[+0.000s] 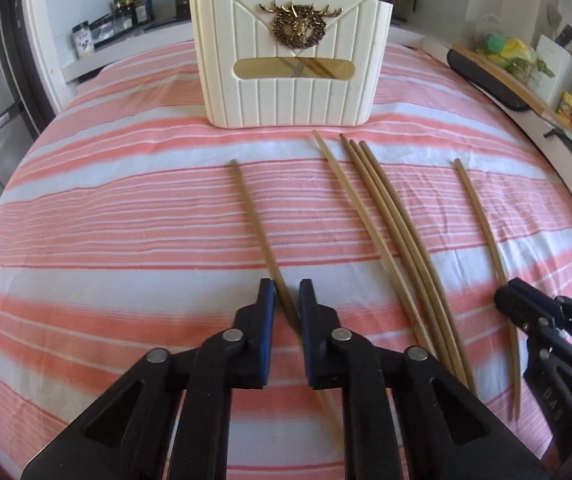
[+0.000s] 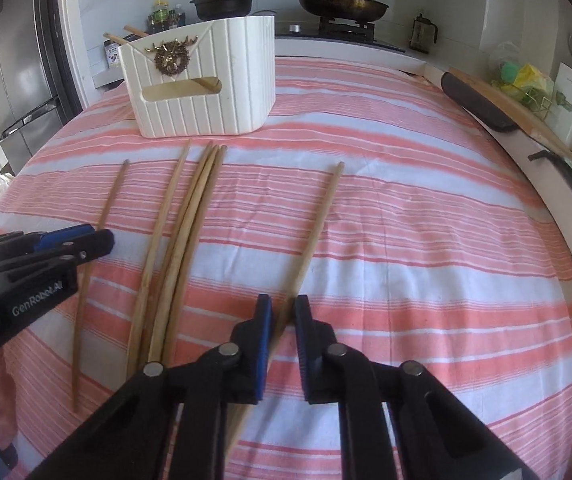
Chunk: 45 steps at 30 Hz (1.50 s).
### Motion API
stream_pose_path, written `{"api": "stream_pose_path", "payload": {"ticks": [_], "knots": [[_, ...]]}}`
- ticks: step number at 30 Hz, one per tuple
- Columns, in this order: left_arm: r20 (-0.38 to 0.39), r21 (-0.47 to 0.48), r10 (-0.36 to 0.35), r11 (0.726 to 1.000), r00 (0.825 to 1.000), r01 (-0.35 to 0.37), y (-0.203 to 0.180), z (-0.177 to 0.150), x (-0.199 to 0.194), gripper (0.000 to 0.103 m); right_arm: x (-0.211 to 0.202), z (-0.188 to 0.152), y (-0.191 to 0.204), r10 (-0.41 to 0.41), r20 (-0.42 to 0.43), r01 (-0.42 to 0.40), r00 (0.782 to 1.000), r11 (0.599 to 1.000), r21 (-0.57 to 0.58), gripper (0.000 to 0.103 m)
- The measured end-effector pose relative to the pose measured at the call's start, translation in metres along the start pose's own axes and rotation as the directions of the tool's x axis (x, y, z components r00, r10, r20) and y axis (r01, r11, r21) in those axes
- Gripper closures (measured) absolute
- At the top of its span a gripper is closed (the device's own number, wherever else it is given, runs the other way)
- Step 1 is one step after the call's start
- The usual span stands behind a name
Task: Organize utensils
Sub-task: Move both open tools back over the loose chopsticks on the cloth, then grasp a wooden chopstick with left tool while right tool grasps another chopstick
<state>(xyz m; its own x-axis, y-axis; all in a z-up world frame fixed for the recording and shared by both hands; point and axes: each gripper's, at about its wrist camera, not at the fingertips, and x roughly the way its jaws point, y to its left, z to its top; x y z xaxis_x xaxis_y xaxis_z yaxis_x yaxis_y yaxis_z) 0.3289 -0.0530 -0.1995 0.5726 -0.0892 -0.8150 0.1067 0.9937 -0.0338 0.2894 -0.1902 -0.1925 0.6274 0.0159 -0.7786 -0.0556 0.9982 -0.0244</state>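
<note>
Cloth (image 1: 125, 240) pink-white striped; holder (image 1: 292, 92) cream, ribbed, gold emblem (image 1: 300, 24); chopsticks (image 1: 398, 240) tan; pads (image 1: 266, 300) blue.

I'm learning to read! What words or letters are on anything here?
"GenRobot.AI": white letters on the black body of the left gripper.
"DAS": raised letters on the black body of the right gripper, partly hidden.
Labels on the bottles and jars behind the table: too small to read.
</note>
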Motion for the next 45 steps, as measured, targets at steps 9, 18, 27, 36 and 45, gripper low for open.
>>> {"api": "stream_pose_path", "payload": {"ticks": [9,18,27,36,45], "knots": [[-0.021,-0.07,-0.002,0.998,1.0,0.001,0.069,-0.054,-0.038,0.098,-0.037,-0.043,-0.022,-0.054,-0.033,0.054,0.998,0.999,-0.004,0.093],[-0.053,-0.055,-0.06,0.997,0.997,0.057,0.097,-0.064,-0.05,0.05,-0.043,-0.05,-0.025,0.015,-0.101,-0.016,0.995,1.0,-0.009,0.055],[-0.112,0.12,-0.027,0.992,0.993,0.04,0.084,-0.032,-0.024,0.051,-0.011,-0.005,-0.025,0.068,-0.264,-0.102,0.962,0.988,-0.117,0.056],[-0.131,0.128,-0.042,0.99,0.99,0.059,0.079,0.024,0.014,0.089,0.069,0.099,-0.021,0.04,-0.243,-0.06,0.969,0.995,-0.076,0.096],[0.078,0.038,-0.122,0.992,0.989,0.12,0.102,0.037,-0.064,0.099,-0.016,0.119,-0.022,0.196,-0.028,-0.196,0.98,0.981,0.009,0.097]]}}
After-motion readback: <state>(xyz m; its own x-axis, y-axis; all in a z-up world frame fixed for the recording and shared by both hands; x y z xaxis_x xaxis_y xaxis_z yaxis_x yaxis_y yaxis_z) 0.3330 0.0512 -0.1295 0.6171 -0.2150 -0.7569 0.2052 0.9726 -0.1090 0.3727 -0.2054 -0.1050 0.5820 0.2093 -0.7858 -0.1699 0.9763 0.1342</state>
